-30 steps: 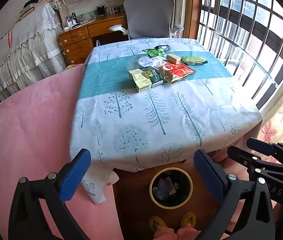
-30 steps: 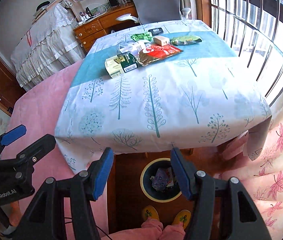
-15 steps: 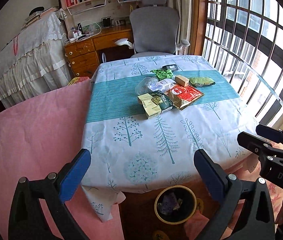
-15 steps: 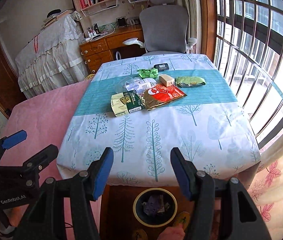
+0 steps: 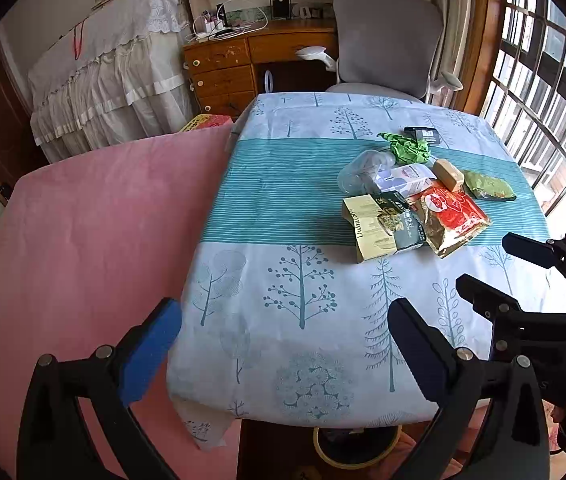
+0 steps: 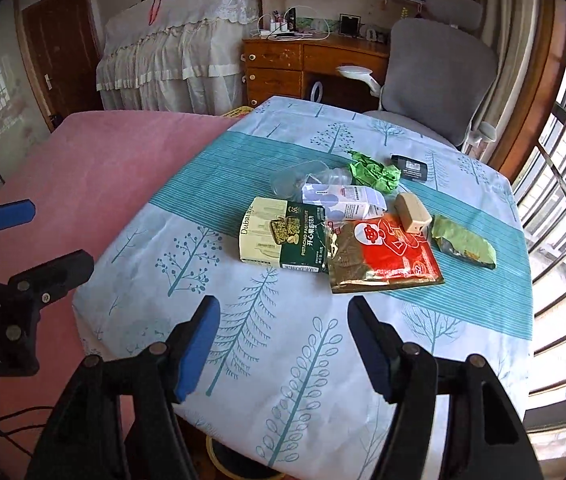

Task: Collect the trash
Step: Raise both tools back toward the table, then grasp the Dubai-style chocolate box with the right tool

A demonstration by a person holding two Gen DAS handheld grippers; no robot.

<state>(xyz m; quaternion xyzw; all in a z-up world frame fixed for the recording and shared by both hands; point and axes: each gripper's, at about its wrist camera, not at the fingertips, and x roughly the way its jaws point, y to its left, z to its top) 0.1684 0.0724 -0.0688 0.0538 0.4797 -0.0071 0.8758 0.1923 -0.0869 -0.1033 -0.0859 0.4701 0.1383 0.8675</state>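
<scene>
Trash lies in a cluster on the table (image 5: 295, 280): a green-and-cream pistachio box (image 5: 383, 226) (image 6: 283, 238), a red-and-gold snack bag (image 5: 453, 218) (image 6: 383, 258), a white carton (image 6: 343, 200), clear plastic wrap (image 5: 363, 170), a crumpled green wrapper (image 5: 405, 148) (image 6: 373, 172), a tan block (image 6: 413, 212), a green packet (image 5: 487, 186) (image 6: 465, 246) and a small black box (image 6: 409, 168). My left gripper (image 5: 283, 356) is open and empty above the near table edge. My right gripper (image 6: 281, 350) is open and empty, a short way before the trash.
A yellow-rimmed bin (image 5: 347, 446) sits on the floor under the near table edge. A pink bed (image 5: 83, 240) adjoins the table on the left. A grey office chair (image 5: 387, 44) and wooden desk (image 5: 251, 60) stand behind. A barred window (image 5: 555, 100) is on the right.
Both grippers have risen and moved forward over the table. The trash looks closer and the bin has slipped mostly out of view below the table edge. Both stay open.
</scene>
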